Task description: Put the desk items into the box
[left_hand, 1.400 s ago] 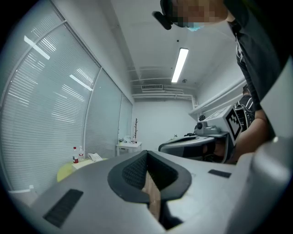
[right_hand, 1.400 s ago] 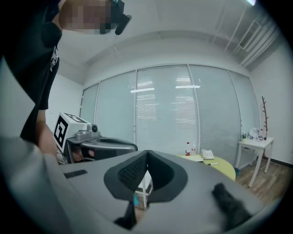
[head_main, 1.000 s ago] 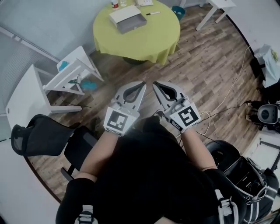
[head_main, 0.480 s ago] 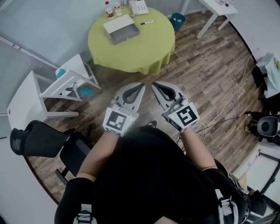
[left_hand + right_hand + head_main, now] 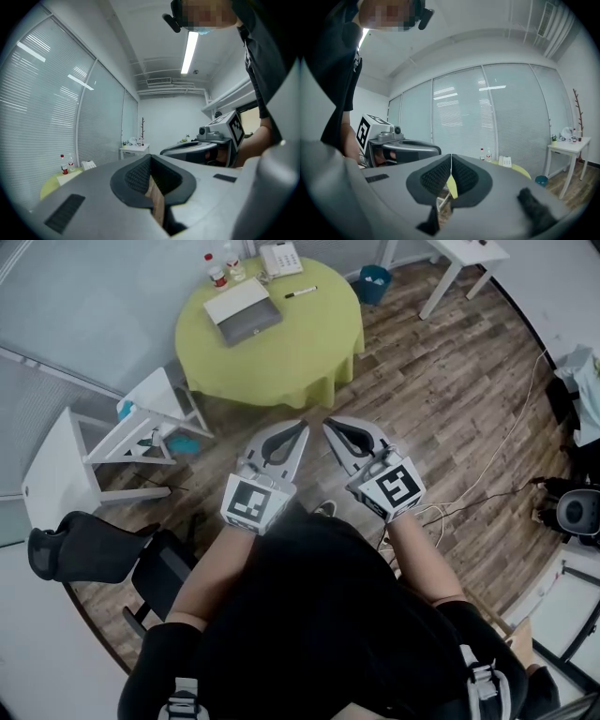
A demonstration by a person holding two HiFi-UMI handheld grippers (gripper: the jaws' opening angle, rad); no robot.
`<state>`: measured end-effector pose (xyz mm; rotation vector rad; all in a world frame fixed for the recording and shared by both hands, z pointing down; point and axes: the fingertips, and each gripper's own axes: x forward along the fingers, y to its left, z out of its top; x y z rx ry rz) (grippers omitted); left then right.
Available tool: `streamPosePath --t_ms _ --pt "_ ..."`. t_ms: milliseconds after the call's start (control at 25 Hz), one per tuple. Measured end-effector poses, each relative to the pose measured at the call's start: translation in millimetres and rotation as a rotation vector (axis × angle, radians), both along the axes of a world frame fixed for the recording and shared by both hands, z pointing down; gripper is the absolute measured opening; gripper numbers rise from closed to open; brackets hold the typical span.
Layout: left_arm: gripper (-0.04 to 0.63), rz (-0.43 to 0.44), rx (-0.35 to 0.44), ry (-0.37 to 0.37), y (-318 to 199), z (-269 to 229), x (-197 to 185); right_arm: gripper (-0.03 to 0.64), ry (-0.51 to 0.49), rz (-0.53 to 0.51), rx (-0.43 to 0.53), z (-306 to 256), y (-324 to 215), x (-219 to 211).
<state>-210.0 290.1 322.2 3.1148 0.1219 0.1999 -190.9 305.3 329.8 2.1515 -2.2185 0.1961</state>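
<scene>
A round table with a yellow-green cloth point(image 5: 300, 343) stands far ahead across the wooden floor. On it lie a grey box with its lid open point(image 5: 242, 313), a black marker point(image 5: 300, 292), a white desk phone point(image 5: 280, 257) and two small bottles point(image 5: 217, 268). My left gripper point(image 5: 301, 425) and right gripper point(image 5: 328, 425) are held side by side in front of the person's body, well short of the table. Both are shut with nothing between the jaws. The left gripper view shows the shut left gripper point(image 5: 150, 157) and the bottles point(image 5: 62, 161); the right gripper view shows the shut right gripper point(image 5: 451, 157) and the phone point(image 5: 505, 161).
White stands point(image 5: 141, 413) sit left of the table, and a black office chair point(image 5: 89, 545) is at the person's left. A teal bin point(image 5: 375, 279) and a white table point(image 5: 464, 254) are at the far right. Cables point(image 5: 487, 465) trail over the floor on the right.
The table has slid left and lower in the head view, and the phone and bottles at its far side have come into sight. Both grippers stay shut, side by side.
</scene>
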Motion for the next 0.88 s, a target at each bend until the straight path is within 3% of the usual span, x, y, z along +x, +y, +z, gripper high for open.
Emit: streamPosePath --t_ms 480,880 --pt "0.006 0.039 -0.032 0.005 -64 28 81 0.018 0.013 0.011 -0.056 28 -54 75" --pt "0.006 0.057 -0.030 0.020 -164 23 163 0.018 0.038 0.014 -0.088 21 -156 155"
